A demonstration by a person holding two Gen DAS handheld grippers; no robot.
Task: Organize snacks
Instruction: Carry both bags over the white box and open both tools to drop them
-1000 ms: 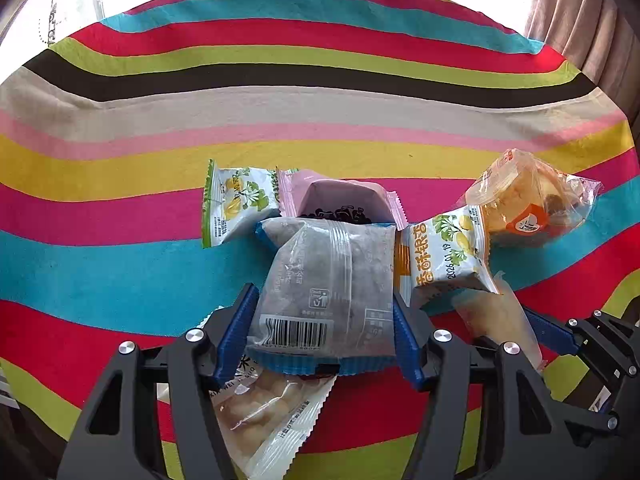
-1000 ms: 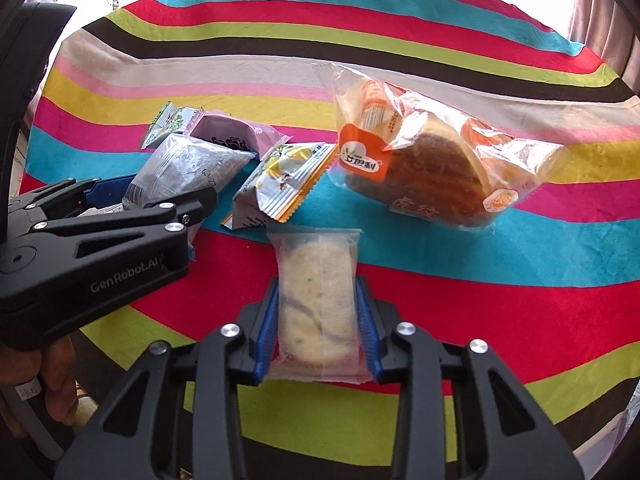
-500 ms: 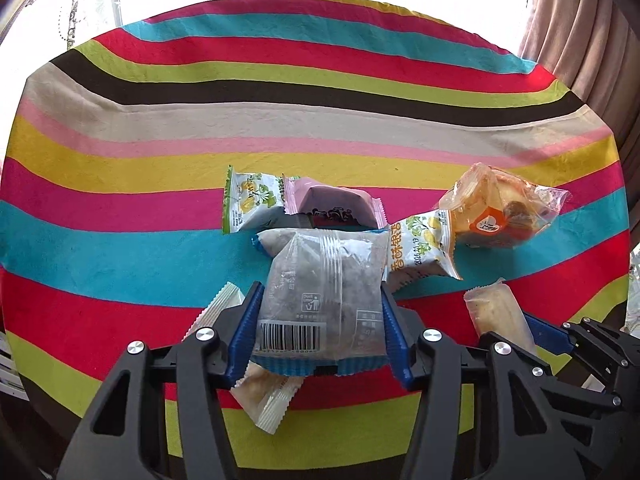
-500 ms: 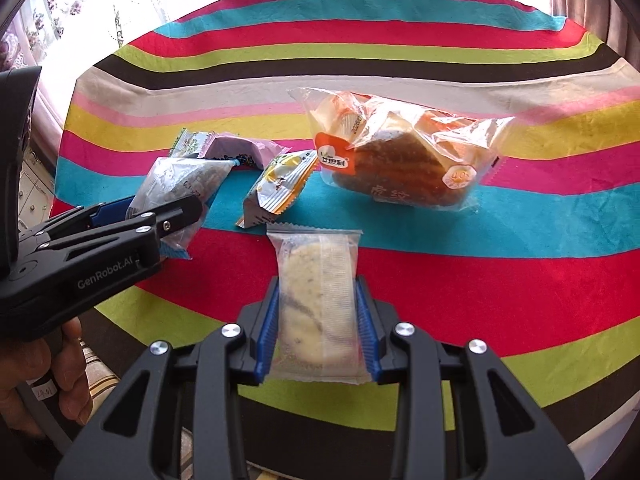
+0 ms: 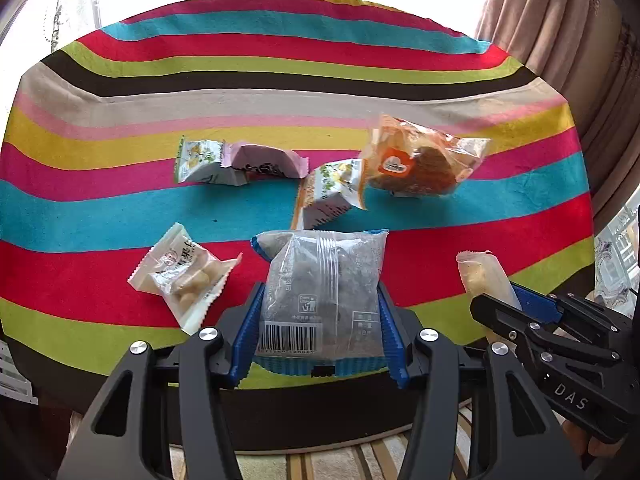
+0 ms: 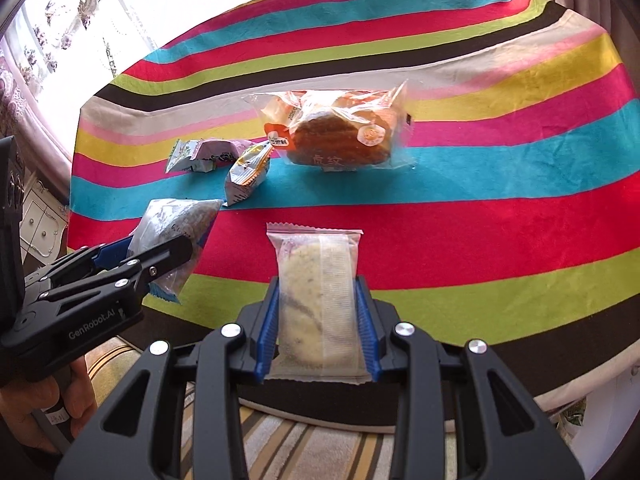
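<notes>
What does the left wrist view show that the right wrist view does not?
Only the left view shows the white nut packet on the red stripe. Only the right view shows a white cabinet beside the table. Both show the left gripper shut on the grey packet, the right gripper shut on the pale cake, and the bread bag.

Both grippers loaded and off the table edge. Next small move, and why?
Probably carry both forward over the striped cloth: the left gripper clamps the grey snack pack, the right gripper the pale biscuit pack, and both hang at the near edge.
</notes>
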